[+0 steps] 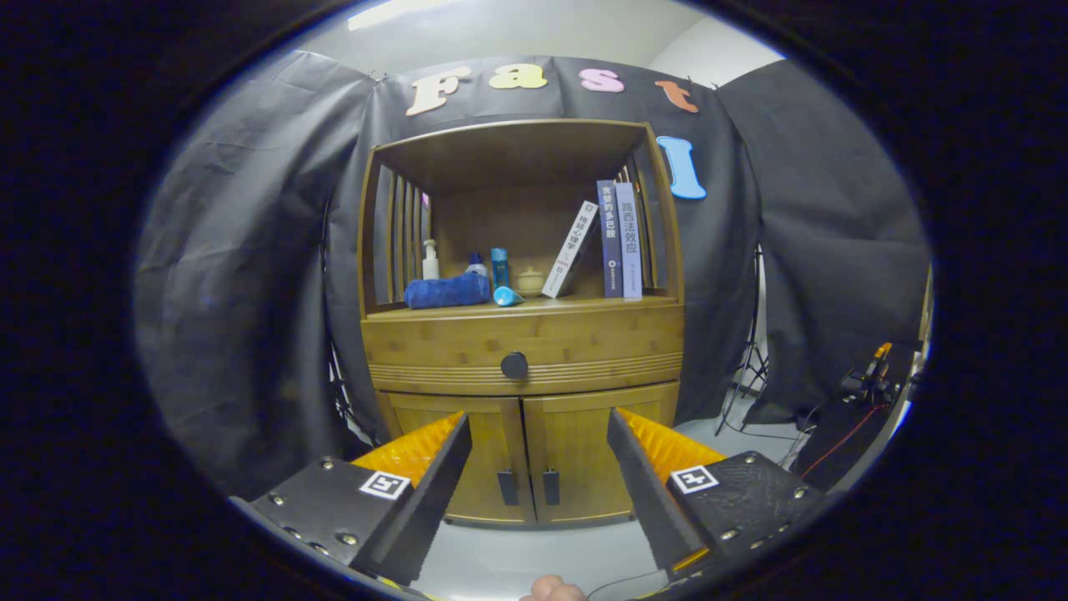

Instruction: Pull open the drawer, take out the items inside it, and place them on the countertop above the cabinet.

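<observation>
A wooden cabinet (524, 334) stands well ahead of my fingers, backed against the black cloth wall. Its upper part is an open shelf with slatted sides, and the floor of that shelf is the countertop (576, 305) over the drawer. The drawer (434, 351) runs the full width just under the countertop and sits flush and closed, with a round dark knob (514, 365) at its middle. Below it, two cabinet doors (576, 451) are shut, each with a small dark pull near the centre seam.

On the countertop, a rolled blue cloth (446, 291) lies toward the left. Three books (621, 240) take the right side, two upright against the slats and one white one leaning onto them. Behind the cloth stand a white pump bottle (430, 260), a small bottle with a blue cap (476, 265) and a tall clear blue bottle (499, 266). A pale lidded jar (530, 280) sits near the middle, and just before it lies a small light-blue thing (506, 295), perhaps a tube on its side, though it is too small for me to be sure.

My gripper (538, 430) hangs in front of the doors, its fingers (434, 467) spread wide with nothing between them, below the knob and apart from it.
</observation>
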`<move>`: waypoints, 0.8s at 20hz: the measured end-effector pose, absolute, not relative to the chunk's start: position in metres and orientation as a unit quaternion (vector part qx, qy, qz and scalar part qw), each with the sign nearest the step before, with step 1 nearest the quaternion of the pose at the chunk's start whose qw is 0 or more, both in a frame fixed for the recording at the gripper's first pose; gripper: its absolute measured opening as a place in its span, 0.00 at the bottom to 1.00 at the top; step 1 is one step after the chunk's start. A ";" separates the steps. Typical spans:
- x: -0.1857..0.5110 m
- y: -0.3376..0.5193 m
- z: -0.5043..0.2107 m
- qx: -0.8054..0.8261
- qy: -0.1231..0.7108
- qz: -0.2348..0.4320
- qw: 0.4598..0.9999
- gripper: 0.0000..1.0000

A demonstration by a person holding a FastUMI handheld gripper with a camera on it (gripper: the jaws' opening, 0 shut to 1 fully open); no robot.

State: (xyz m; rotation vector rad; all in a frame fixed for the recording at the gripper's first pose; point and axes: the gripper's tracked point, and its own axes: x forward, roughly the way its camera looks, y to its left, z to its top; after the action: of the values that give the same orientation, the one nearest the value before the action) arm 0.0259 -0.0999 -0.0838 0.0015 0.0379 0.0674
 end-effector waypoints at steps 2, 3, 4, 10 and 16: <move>0.014 -0.098 -0.064 0.009 0.015 0.036 0.999 0.99; 0.009 -0.094 -0.054 0.014 0.011 0.044 0.999 0.99; 0.004 -0.091 -0.046 0.015 0.009 0.050 0.999 0.99; -0.004 -0.082 -0.011 0.016 0.037 0.035 0.999 0.99; -0.014 -0.087 0.035 0.071 0.069 -0.026 0.995 0.99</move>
State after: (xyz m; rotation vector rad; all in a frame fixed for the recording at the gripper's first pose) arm -0.0143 -0.0868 0.0345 0.1419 0.1390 -0.0523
